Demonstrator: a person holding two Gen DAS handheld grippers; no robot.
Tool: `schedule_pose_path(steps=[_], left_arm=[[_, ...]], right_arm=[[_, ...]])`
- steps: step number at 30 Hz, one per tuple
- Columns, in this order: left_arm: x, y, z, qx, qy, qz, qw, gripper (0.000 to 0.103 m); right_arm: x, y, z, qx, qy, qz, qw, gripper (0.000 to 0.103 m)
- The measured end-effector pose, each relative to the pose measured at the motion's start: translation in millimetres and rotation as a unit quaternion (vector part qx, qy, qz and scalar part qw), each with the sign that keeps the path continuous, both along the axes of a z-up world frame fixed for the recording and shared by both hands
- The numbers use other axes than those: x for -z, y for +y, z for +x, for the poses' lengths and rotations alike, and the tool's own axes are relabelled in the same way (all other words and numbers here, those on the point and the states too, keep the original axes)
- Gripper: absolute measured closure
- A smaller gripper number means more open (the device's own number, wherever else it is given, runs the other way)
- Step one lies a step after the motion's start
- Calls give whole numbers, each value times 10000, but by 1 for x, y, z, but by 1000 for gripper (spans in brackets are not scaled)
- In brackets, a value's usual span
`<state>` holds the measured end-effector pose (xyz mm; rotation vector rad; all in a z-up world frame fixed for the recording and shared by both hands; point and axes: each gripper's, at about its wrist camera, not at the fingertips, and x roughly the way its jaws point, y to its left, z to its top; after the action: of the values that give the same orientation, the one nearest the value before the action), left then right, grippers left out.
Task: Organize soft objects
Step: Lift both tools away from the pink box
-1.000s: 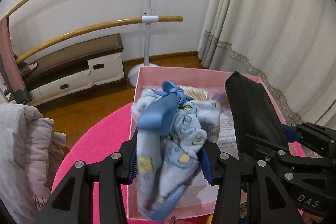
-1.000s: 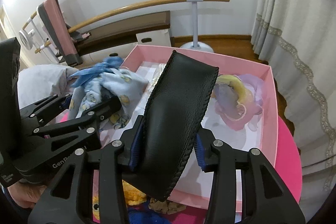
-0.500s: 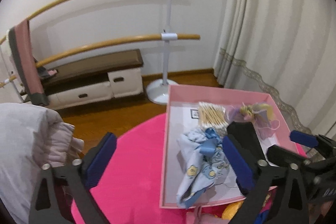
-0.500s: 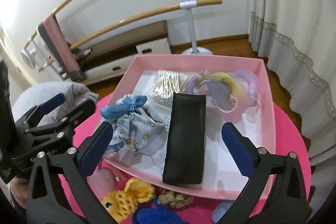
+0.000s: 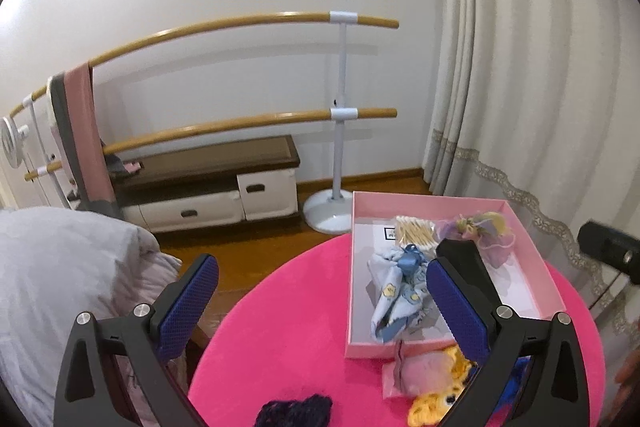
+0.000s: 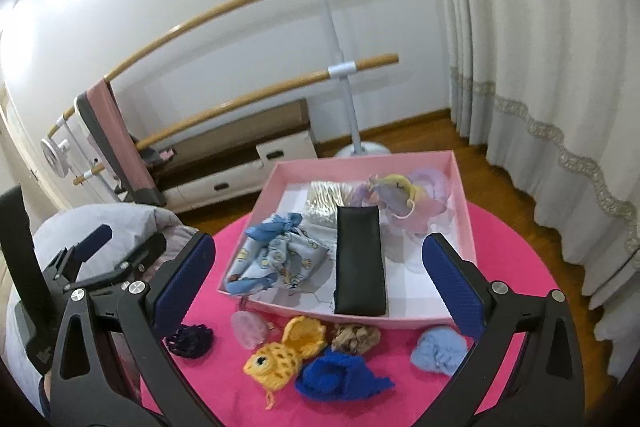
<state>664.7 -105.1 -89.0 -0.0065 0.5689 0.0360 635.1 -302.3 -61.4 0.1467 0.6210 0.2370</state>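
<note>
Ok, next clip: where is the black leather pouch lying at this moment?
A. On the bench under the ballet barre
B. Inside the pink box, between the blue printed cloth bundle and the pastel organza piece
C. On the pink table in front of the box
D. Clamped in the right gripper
B. The black leather pouch lies flat in the pink box, with the blue printed cloth bundle on one side, the pastel organza piece on the other, and both grippers open.

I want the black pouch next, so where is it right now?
In the right wrist view the black pouch lies flat in the pink box, near its front wall, between the blue patterned cloth and the pastel organza bag.
</note>
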Motion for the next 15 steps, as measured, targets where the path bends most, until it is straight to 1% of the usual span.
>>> schedule_pose_path(steps=[4,8,12,15], left_arm=[[-11,-3,-44,67,-178,139,9997,0],[-20,-10,-86,180,-312,148,9992,0],[-31,-9,-124,251,-451,119,9986,0],[-39,-7,-155,304,-547,84,9980,0]], right_arm=[[-12,-2,-32,101,-262,21,9996,0],[-20,-6,-66,257,-453,0,9986,0],[-22,-7,-105,485,-603,-136,9969,0],[-21,-10,-130,616,-677,-86,9958,0]])
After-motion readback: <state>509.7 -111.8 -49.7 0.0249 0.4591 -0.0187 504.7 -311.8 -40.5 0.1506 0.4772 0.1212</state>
